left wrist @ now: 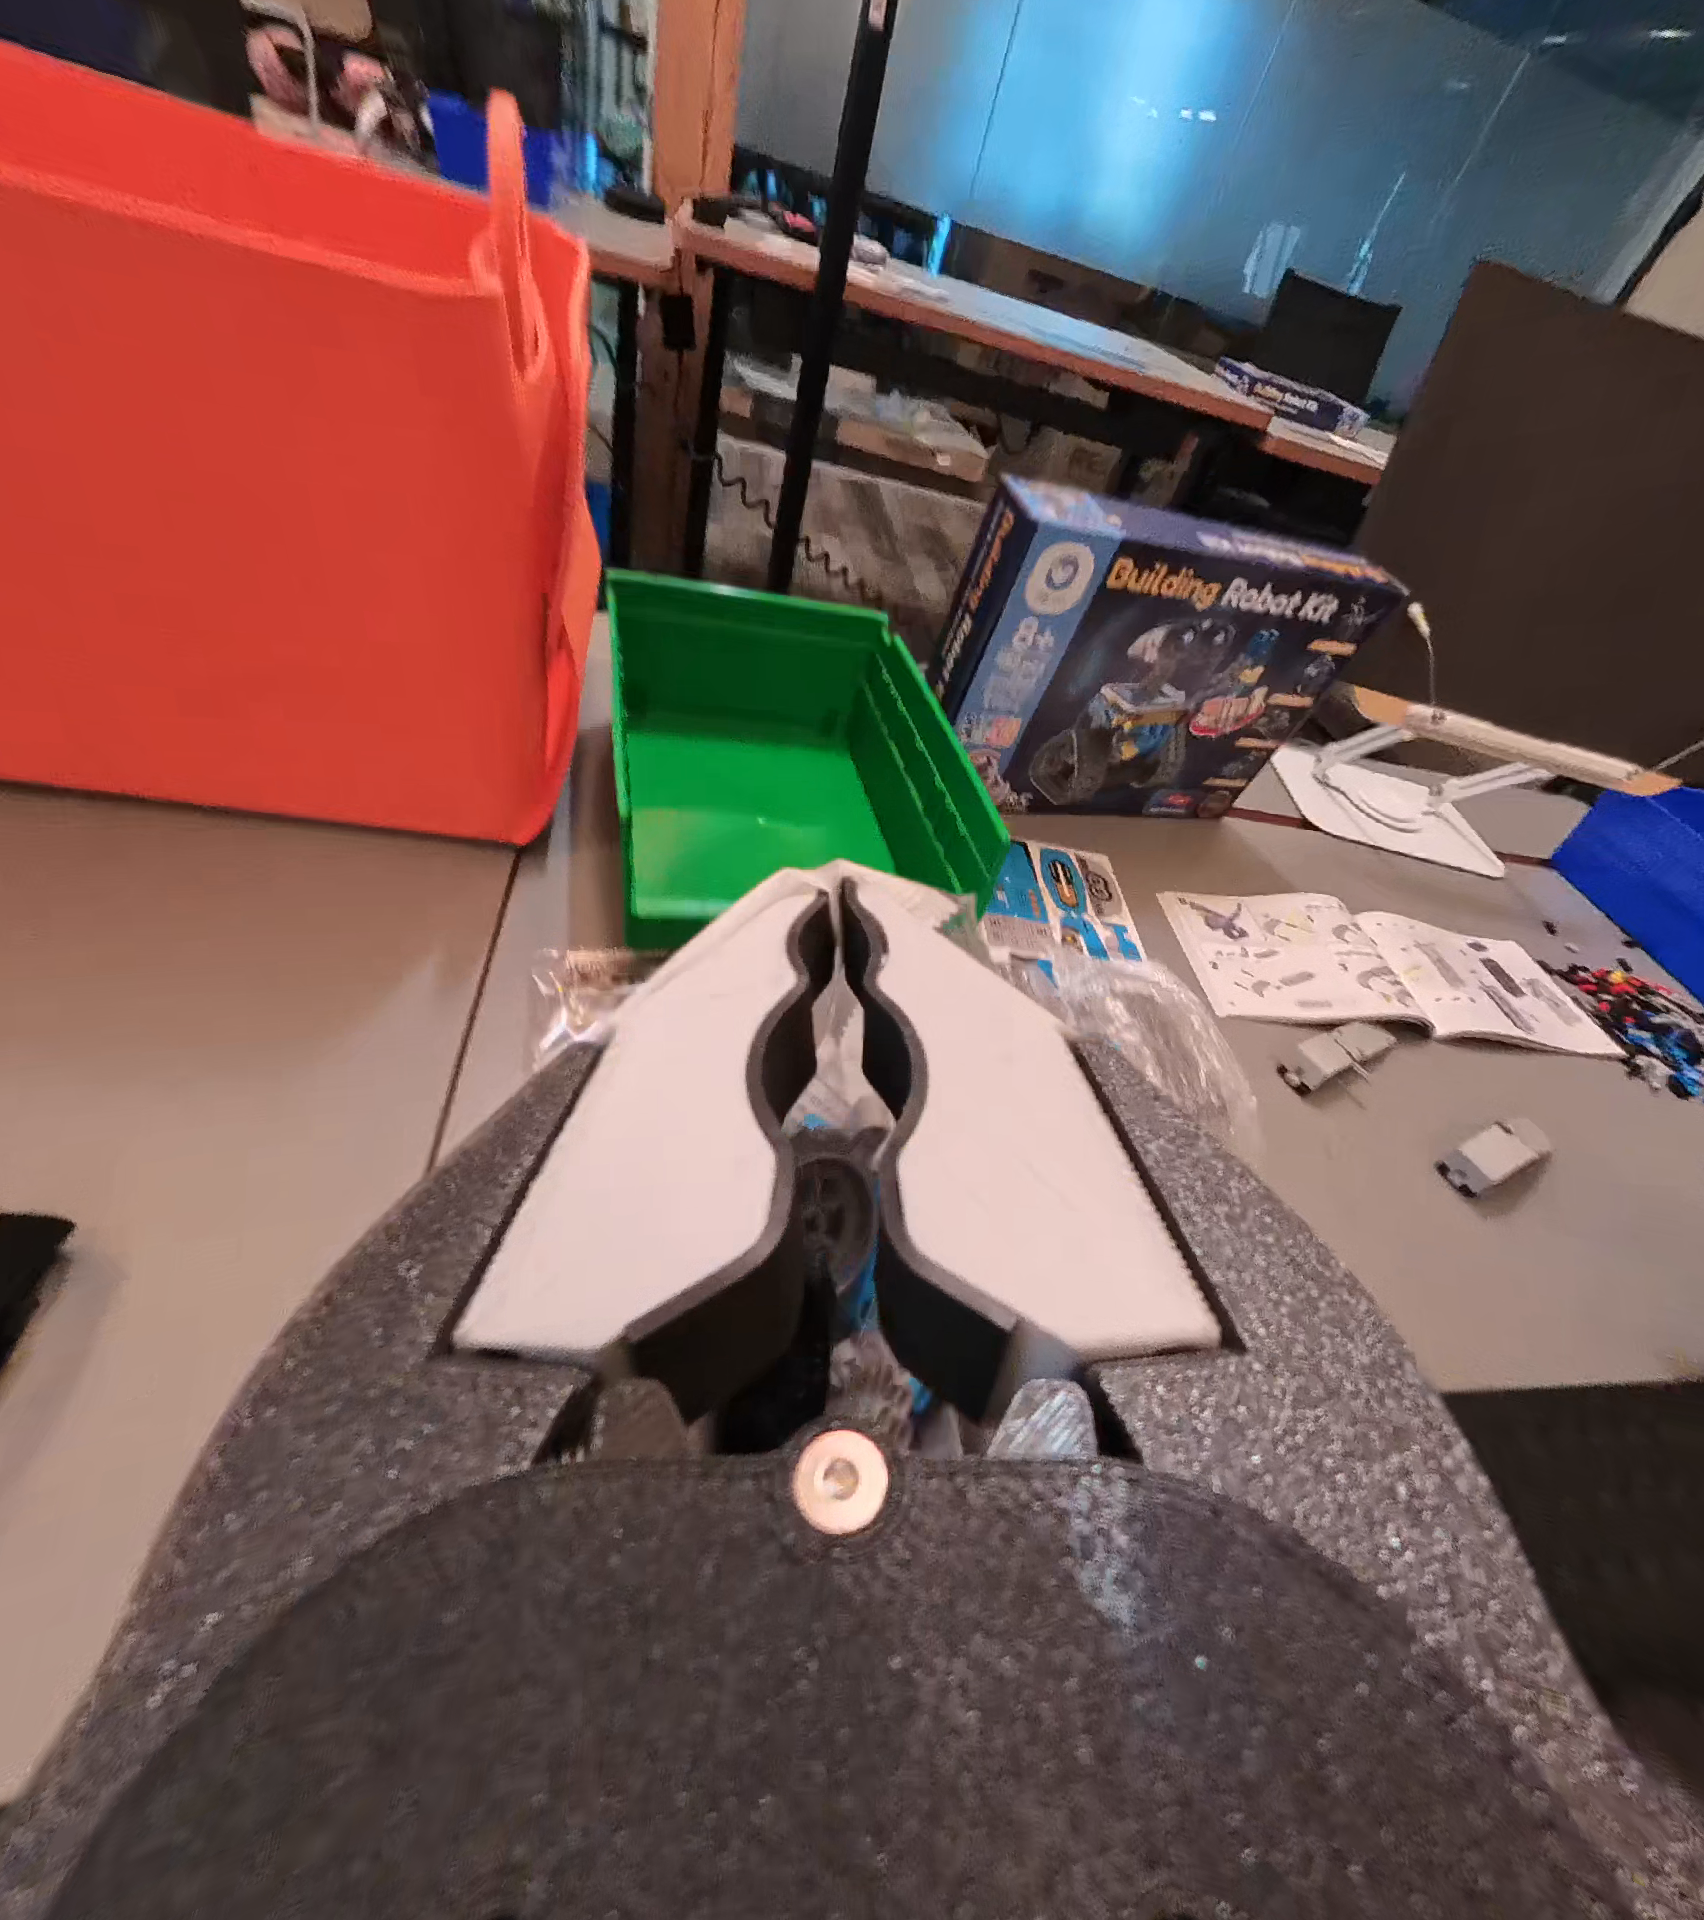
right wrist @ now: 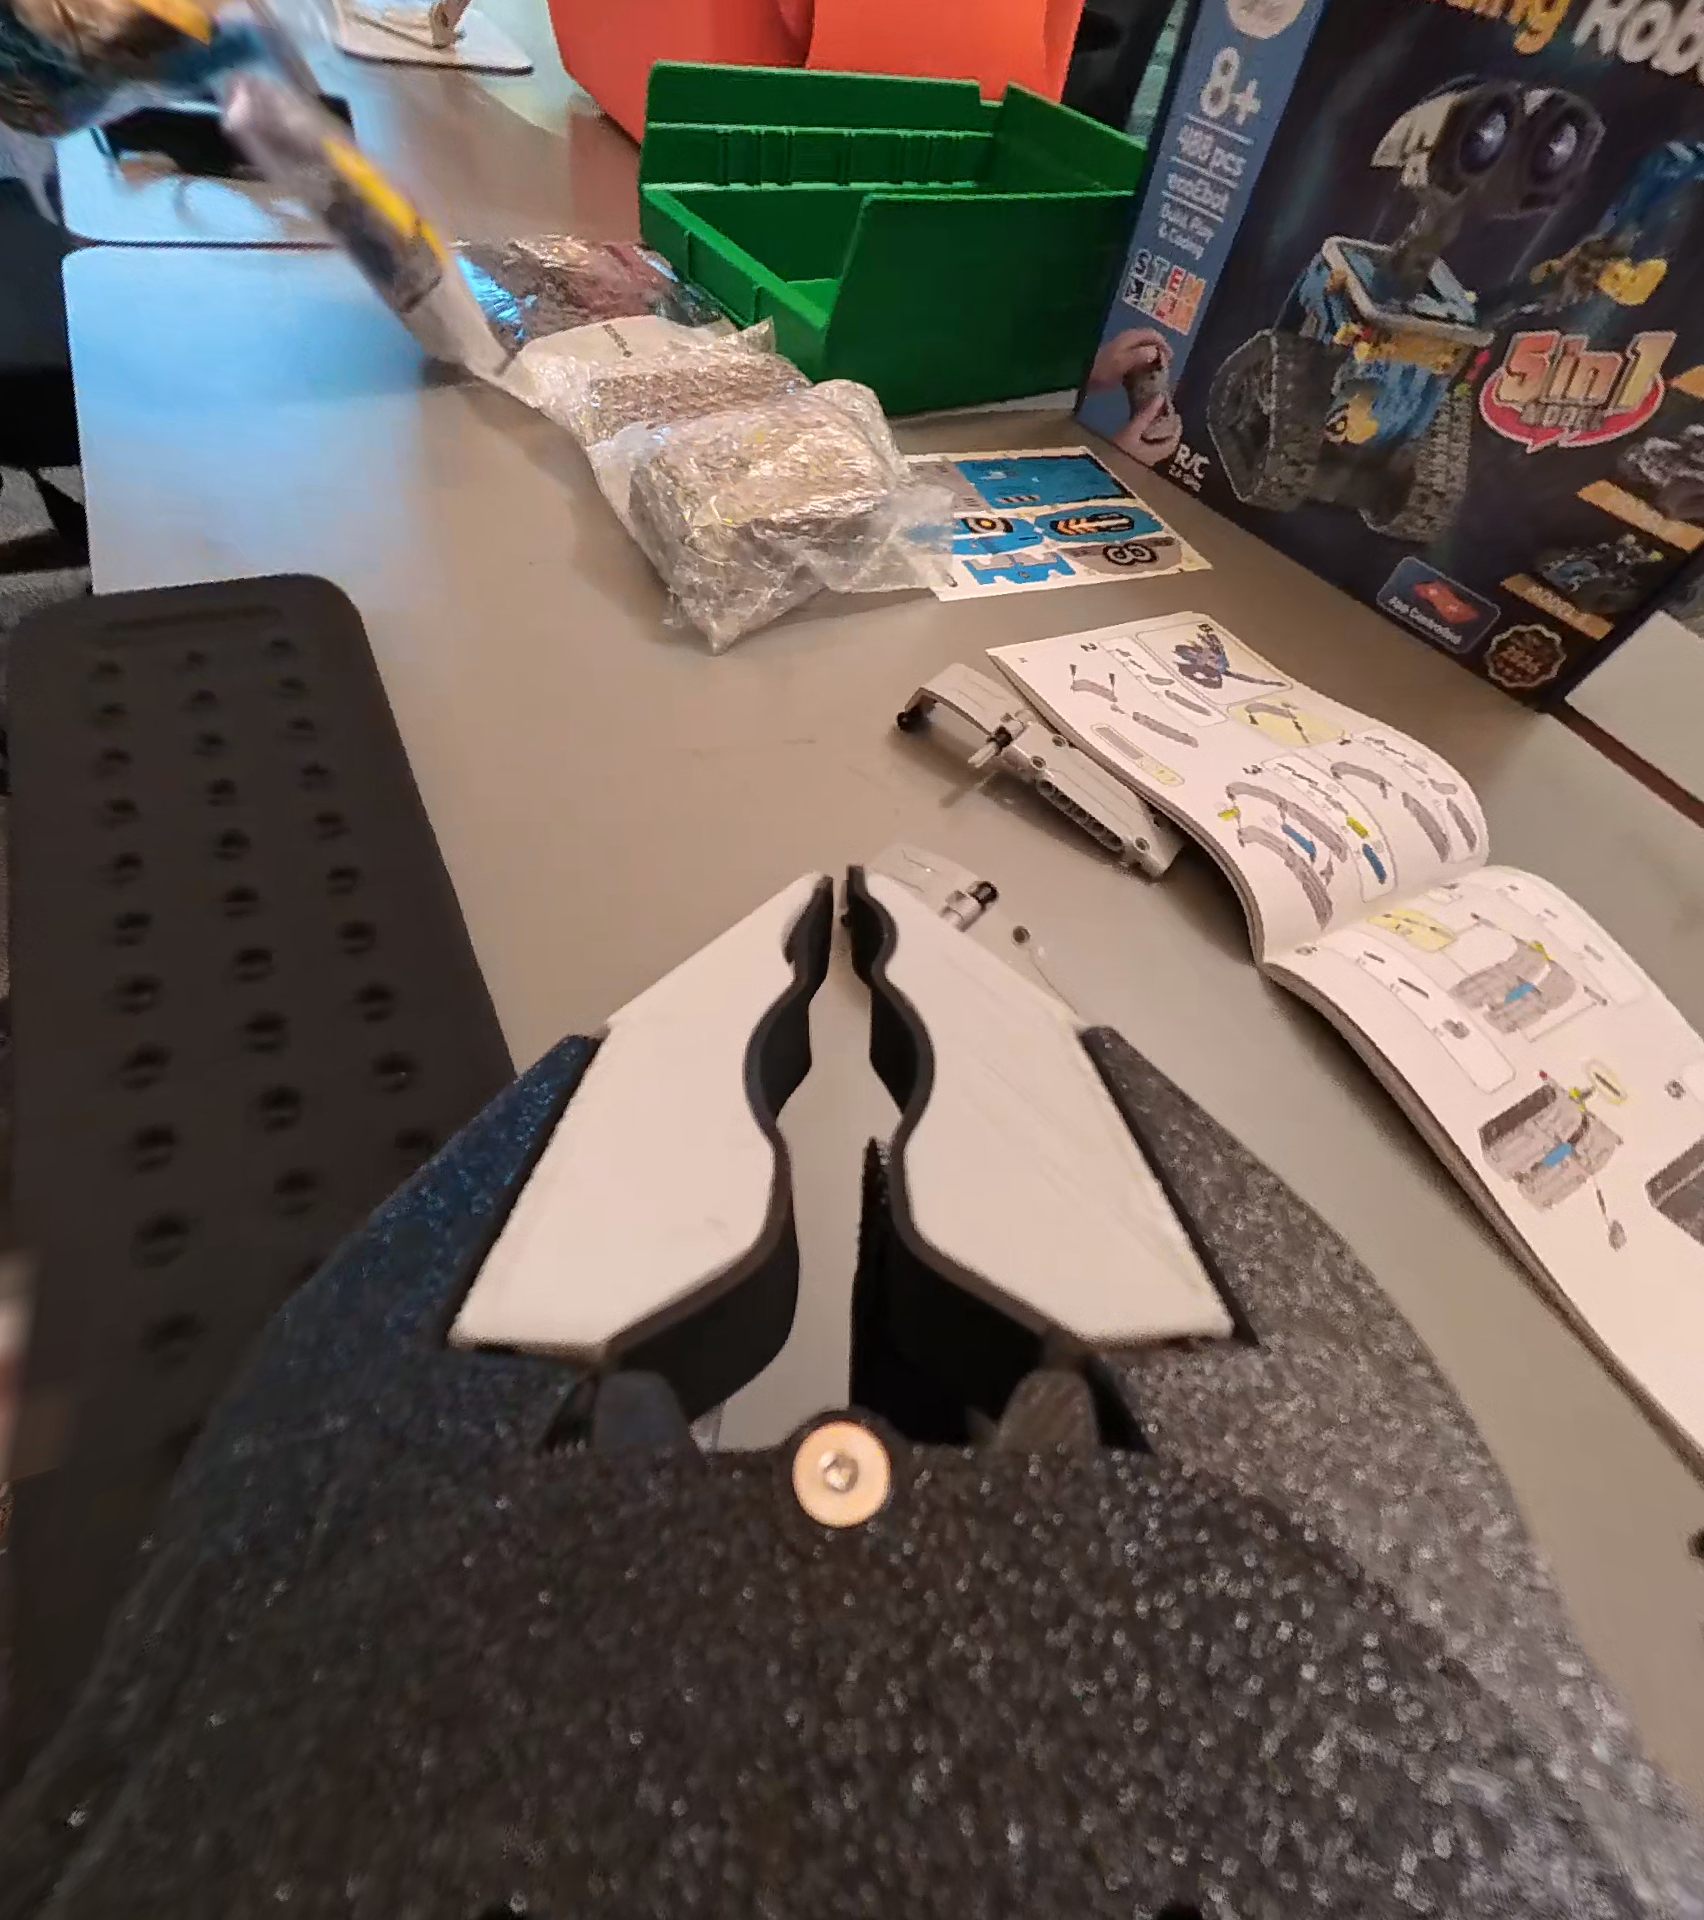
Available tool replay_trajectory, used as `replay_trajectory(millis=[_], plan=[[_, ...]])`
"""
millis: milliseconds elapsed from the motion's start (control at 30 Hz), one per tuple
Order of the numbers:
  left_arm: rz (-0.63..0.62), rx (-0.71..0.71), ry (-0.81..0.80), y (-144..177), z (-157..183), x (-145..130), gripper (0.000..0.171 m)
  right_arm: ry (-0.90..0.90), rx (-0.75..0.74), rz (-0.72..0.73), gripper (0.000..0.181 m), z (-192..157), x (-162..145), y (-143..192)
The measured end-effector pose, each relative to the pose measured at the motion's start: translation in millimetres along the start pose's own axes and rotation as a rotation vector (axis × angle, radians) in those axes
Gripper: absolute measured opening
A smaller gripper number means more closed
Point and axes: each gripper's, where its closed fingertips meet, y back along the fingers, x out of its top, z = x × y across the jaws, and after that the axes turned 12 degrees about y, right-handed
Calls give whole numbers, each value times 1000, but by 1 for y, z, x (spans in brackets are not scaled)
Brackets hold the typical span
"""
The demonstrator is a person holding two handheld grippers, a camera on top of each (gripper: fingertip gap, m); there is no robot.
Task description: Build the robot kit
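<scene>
My left gripper is shut on a clear plastic bag of small blue and black parts, which shows through the gap between its jaws. It hangs just in front of an empty green bin. In the right wrist view the same bag is a blurred streak at the top left. More clear bags of parts lie below it on the table. My right gripper is shut and empty, low over the grey table. A small grey part lies just right of its tips.
A large orange bin stands at the left, a kit box behind. An open instruction booklet, a sticker sheet, a grey part, a blue bin, loose small parts and a black perforated pad are about. Spacing between my two grippers at the tips: around 50 centimetres.
</scene>
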Motion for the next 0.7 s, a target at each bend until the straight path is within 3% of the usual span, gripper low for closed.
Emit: replay_trajectory(millis=[133,400,533,700], plan=[[40,-53,4,-2,27,17,0,-84,14,1,10,6,-7,8],[-25,-173,10,-39,92,-1,0,-171,111,105,31,0,16,17],[-86,-273,-17,-55,164,-14,0,-88,133,163,42,-8,62,35],[-281,-499,8,-72,290,-68,0,110,89,198,50,-21,127,57]])
